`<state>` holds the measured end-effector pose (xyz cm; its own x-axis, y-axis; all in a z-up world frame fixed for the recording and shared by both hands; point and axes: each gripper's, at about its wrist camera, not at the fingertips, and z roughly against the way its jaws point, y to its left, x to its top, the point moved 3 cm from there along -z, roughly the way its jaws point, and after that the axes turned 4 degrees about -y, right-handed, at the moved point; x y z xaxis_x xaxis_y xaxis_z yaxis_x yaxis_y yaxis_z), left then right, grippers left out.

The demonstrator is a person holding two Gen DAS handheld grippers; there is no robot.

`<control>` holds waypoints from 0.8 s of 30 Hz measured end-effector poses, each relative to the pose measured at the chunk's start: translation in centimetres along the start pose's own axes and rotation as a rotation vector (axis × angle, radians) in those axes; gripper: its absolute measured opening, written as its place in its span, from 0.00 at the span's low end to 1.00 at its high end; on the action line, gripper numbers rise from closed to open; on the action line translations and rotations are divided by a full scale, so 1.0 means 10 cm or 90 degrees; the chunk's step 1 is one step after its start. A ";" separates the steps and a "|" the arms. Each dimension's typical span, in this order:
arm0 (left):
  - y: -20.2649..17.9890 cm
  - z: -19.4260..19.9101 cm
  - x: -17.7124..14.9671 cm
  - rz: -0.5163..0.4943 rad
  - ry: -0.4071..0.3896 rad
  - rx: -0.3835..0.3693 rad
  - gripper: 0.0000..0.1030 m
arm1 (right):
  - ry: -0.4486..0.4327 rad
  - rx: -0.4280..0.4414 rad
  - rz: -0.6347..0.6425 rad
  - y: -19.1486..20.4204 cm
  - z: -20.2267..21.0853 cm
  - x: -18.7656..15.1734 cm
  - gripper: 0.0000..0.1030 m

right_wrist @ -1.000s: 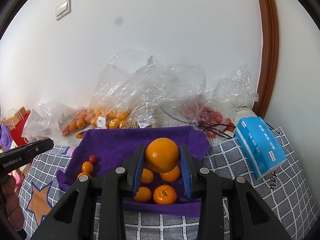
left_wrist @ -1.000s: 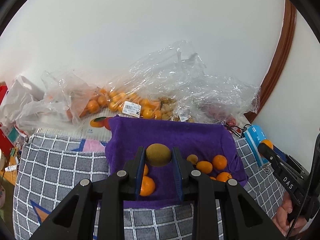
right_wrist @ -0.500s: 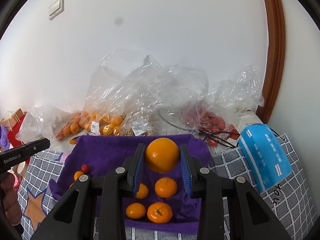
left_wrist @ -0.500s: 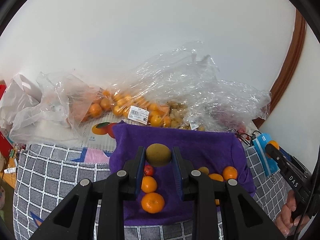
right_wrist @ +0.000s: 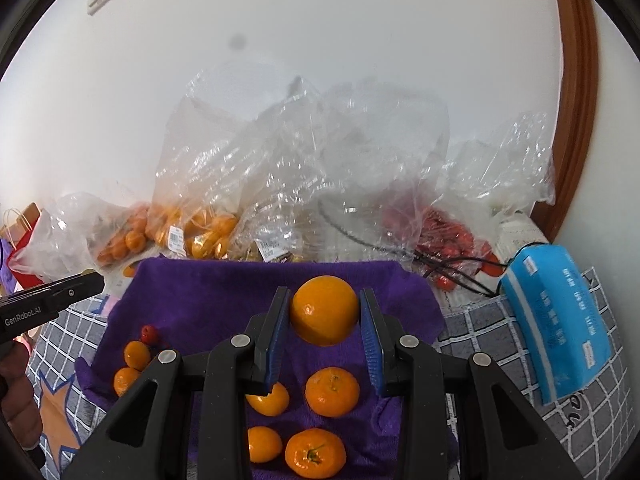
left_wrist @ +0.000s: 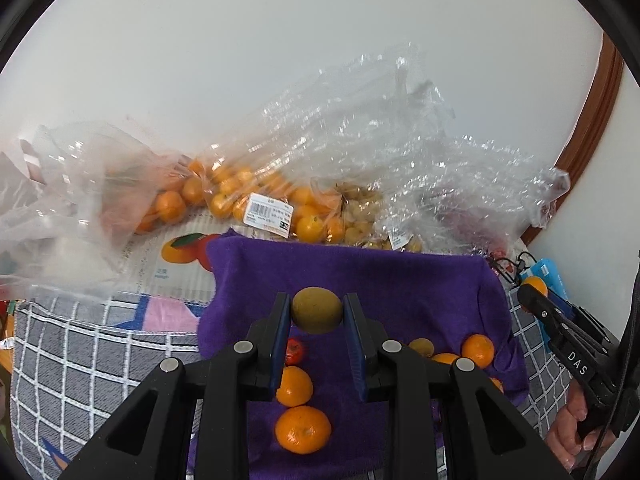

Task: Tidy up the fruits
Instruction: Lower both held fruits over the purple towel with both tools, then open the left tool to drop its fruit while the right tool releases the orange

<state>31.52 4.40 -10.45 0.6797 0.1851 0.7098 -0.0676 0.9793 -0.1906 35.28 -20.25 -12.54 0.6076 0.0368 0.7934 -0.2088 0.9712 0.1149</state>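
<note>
My left gripper (left_wrist: 316, 312) is shut on a green-brown round fruit (left_wrist: 317, 309), held above the purple cloth (left_wrist: 400, 280). My right gripper (right_wrist: 324, 312) is shut on a large orange (right_wrist: 324, 309), held above the same cloth (right_wrist: 224, 292). On the cloth under the left gripper lie a small red fruit (left_wrist: 295, 351) and two mandarins (left_wrist: 303, 429); several more lie at its right (left_wrist: 477, 350). In the right wrist view several mandarins (right_wrist: 332, 391) lie below the gripper, with two mandarins and a red fruit (right_wrist: 149, 333) at the left. The right gripper shows at the left view's right edge (left_wrist: 568, 344).
Clear plastic bags of mandarins (left_wrist: 240, 196), small yellow fruits (left_wrist: 360, 216) and red fruits (right_wrist: 444, 228) line the wall behind the cloth. A blue tissue pack (right_wrist: 560, 316) lies on the grey checked tablecloth (right_wrist: 520, 340) at the right. A brown door frame (right_wrist: 576, 80) stands at the right.
Both grippers have risen and drawn back with their fruits; more of the cloth and the mandarins on it shows below each gripper.
</note>
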 end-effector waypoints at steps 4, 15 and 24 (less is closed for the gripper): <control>-0.02 -0.19 -0.03 -0.001 0.019 -0.002 0.25 | 0.026 0.002 0.002 -0.02 -0.21 -0.09 0.33; -0.07 -0.61 -0.15 -0.010 0.067 -0.004 0.25 | 0.075 0.006 -0.002 -0.09 -0.60 -0.31 0.33; -0.10 -0.73 -0.23 -0.024 0.088 0.009 0.25 | 0.098 0.007 0.006 -0.04 -0.72 -0.39 0.33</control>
<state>35.36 2.42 -16.91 0.7760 0.1367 0.6157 -0.0503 0.9865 -0.1557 38.47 -19.09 -19.99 0.7153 0.0827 0.6939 -0.2231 0.9680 0.1147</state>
